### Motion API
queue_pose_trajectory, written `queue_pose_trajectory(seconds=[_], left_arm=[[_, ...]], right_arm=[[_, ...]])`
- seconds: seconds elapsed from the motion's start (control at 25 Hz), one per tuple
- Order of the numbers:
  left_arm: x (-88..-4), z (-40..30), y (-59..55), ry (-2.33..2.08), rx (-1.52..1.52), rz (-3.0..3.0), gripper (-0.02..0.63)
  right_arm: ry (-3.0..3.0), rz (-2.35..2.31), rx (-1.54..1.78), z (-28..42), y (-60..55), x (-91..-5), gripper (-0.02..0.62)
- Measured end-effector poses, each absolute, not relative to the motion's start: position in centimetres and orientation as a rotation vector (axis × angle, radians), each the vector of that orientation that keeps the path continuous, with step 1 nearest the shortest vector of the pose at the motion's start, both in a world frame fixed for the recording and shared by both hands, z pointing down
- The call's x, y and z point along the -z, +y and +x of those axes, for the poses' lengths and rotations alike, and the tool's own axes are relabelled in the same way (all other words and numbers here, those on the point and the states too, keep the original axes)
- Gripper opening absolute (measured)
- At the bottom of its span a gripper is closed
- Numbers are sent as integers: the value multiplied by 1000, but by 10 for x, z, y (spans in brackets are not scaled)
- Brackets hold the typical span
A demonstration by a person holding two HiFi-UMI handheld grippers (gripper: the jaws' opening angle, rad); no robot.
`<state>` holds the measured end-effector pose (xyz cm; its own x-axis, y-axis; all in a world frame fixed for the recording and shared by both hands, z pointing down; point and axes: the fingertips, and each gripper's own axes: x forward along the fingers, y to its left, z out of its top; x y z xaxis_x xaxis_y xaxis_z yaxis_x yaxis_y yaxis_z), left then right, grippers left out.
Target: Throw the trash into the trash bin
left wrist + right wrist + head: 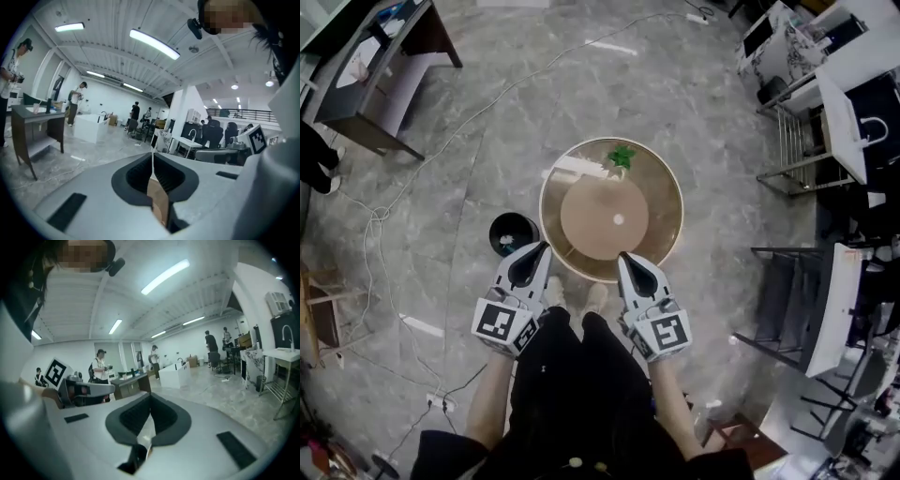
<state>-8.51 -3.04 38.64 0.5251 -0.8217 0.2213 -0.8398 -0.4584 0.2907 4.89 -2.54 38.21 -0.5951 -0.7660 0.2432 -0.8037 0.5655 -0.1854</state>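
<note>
In the head view a black trash bin (514, 232) stands on the floor left of a round table (670, 202), with some white trash inside it. A crumpled green piece (622, 156) lies at the table's far edge, and a small white bit (619, 219) lies near its middle. My left gripper (542, 246) is held up in front of the body, its tips over the gap between bin and table. My right gripper (623, 256) is raised over the table's near rim. Both are shut with nothing between the jaws, as the left gripper (152, 154) and right gripper (150, 397) also show in their own views.
A dark desk (384, 66) stands at the far left, and a cable (487, 103) runs across the marble floor. Metal racks and white tables (806, 141) crowd the right side. Both gripper views look level across a hall with people standing far off.
</note>
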Motion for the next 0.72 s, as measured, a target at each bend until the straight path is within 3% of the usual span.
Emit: queue_pose_trajectory(seconds=[0.4, 0.72], left_arm=[[-291, -43, -17, -1239, 27, 2746, 9], [-269, -46, -14, -1269, 99, 2791, 9]], right_arm=[[-2661, 1800, -257, 146, 21, -280, -1], [-2639, 1956, -177, 175, 31, -249, -1]])
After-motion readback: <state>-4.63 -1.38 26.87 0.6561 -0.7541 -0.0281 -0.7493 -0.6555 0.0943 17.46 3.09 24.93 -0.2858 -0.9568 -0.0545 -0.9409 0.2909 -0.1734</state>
